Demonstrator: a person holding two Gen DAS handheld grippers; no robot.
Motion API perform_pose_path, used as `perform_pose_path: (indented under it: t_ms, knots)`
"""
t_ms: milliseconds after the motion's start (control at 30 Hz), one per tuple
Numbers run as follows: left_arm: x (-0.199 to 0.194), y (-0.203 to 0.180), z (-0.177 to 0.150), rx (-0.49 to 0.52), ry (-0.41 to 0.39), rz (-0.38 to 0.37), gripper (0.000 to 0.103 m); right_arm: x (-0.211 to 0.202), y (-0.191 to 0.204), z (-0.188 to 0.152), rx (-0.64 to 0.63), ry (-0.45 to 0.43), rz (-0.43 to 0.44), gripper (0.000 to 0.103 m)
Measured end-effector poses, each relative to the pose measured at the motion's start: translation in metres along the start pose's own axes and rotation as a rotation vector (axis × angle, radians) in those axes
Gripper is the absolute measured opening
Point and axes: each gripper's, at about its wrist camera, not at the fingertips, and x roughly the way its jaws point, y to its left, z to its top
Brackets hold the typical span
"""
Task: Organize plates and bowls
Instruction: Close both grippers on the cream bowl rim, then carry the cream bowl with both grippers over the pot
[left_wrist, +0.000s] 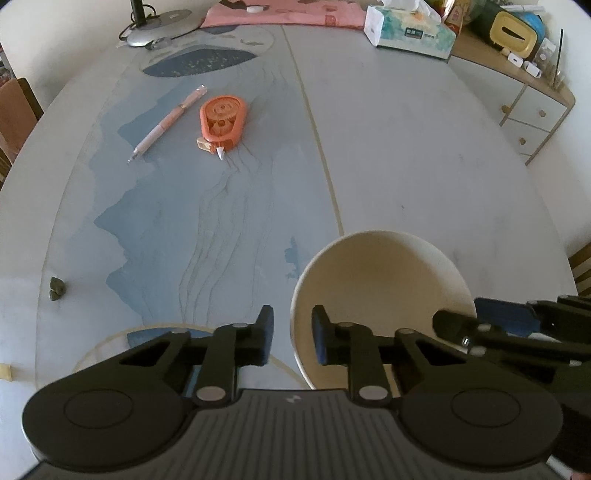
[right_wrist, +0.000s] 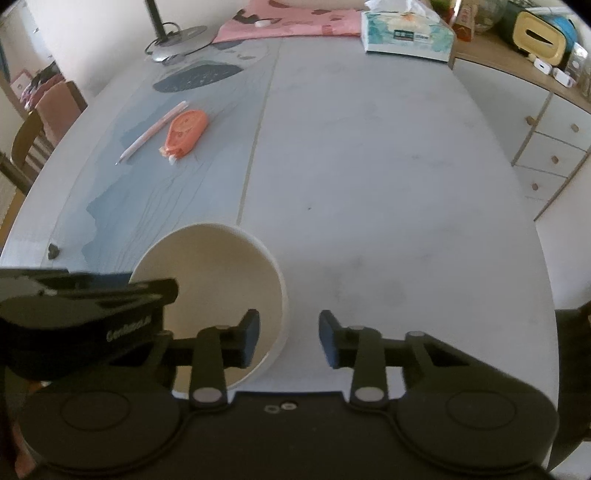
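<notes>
bowl: round cream ceramic bowl (left_wrist: 380, 295) on the pale grey-blue patterned table (left_wrist: 388, 155), at its near edge
left gripper (left_wrist: 293, 334): jaws straddle the bowl's left rim, one pad (left_wrist: 320, 338) inside, one outside; pad contact unclear, can't tell if clamped
right gripper (right_wrist: 289, 338): jaws straddle the bowl's right rim (right_wrist: 282, 295); gap visible, not gripping
clutter: orange correction-tape dispenser (left_wrist: 221, 123) and pink pen (left_wrist: 166, 123), well beyond bowl, far left
tissue box (left_wrist: 408, 31): far edge, beyond bowl
</notes>
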Motion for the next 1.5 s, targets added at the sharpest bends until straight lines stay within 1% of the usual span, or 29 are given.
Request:
perform_pose_path:
  t_ms: [133, 200, 267, 300, 367, 600, 867, 1233, 1500]
  knots:
    - [-0.002, -0.003, -0.002, 0.006, -0.005, 0.003, 0.011, -0.001, -0.002, 0.000, 0.018, -0.003, 0.012, 0.018]
    - [-0.003, -0.005, -0.003, 0.019, -0.007, 0.003, 0.008, -0.004, -0.001, -0.001, 0.017, -0.007, 0.009, 0.011]
    - [-0.004, -0.008, -0.004, 0.036, -0.006, 0.013, 0.007, -0.006, -0.001, -0.002, 0.019, -0.014, 0.006, 0.009]
    - [-0.005, -0.009, -0.005, 0.040, -0.006, 0.017, 0.006, -0.007, 0.000, -0.002, 0.019, -0.015, 0.006, 0.007]
    - [-0.006, -0.010, -0.006, 0.039, -0.005, 0.019, 0.006, -0.008, 0.001, -0.004, 0.012, -0.017, -0.005, 0.006]
    - [-0.019, -0.012, -0.013, 0.046, -0.017, 0.020, 0.005, -0.015, 0.002, -0.008, 0.026, -0.021, -0.003, 0.005]
    - [-0.048, -0.010, -0.025, 0.047, -0.030, 0.007, 0.005, -0.041, 0.007, -0.018, 0.054, -0.041, -0.002, 0.005]
    - [-0.111, -0.001, -0.053, 0.045, -0.053, 0.007, 0.006, -0.102, 0.029, -0.041, 0.046, -0.086, 0.008, 0.005]
    - [-0.165, 0.010, -0.085, 0.048, -0.087, 0.011, 0.006, -0.150, 0.052, -0.068, 0.033, -0.124, 0.029, 0.005]
